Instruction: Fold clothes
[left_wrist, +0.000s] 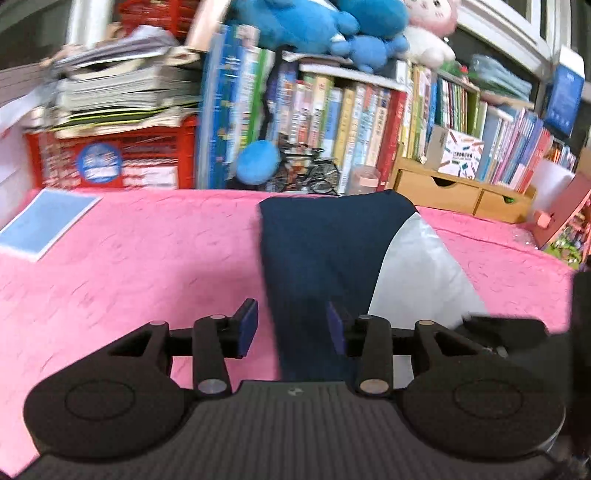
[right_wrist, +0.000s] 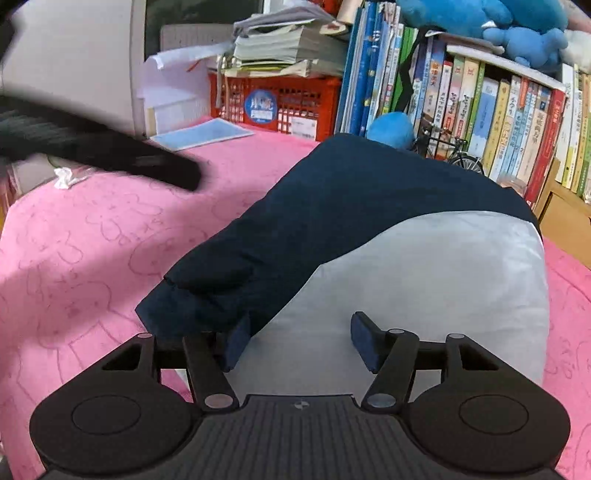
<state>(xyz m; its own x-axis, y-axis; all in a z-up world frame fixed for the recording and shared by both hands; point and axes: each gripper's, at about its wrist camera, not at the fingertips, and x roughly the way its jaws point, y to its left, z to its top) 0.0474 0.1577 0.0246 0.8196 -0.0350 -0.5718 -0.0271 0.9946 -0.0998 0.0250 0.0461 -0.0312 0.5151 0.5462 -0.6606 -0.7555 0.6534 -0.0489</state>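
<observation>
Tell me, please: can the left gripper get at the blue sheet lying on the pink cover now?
Probably yes. The left gripper is open with nothing between its pads, and only bare pink cover lies between it and the blue sheet.

Left hand-held gripper (left_wrist: 291, 328) angled downward, jaws parted, nothing clamped; right hand-held gripper (right_wrist: 301, 341) likewise, jaws wider.

Pink bedspread (left_wrist: 129, 258), crowded bookshelf (left_wrist: 369, 122), red crate (right_wrist: 277, 99), possibly a window behind
</observation>
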